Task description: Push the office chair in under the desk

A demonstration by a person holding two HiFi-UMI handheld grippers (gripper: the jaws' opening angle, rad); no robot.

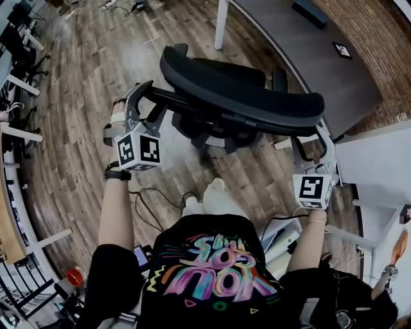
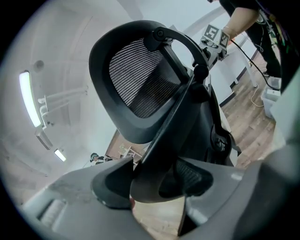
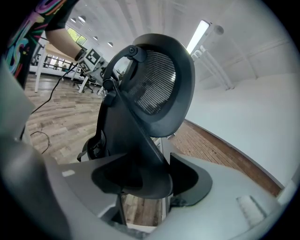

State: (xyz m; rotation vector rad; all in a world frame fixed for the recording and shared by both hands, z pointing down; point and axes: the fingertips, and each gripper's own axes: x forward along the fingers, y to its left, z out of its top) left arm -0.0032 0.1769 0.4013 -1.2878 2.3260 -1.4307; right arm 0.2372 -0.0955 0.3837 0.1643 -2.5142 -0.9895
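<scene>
A black office chair with a mesh back stands just in front of me, its curved top edge seen from above. The grey desk with a white leg lies beyond it at the upper right. My left gripper is shut on the left strut of the chair's back frame, which fills the gap between the jaws of the left gripper. My right gripper is shut on the right strut in the same way, in the right gripper view. The mesh back rises above both.
Wood-look floor spreads to the left and behind the chair. A white cabinet stands close at the right. Cables trail on the floor by my feet. A black item and a marker tile lie on the desk.
</scene>
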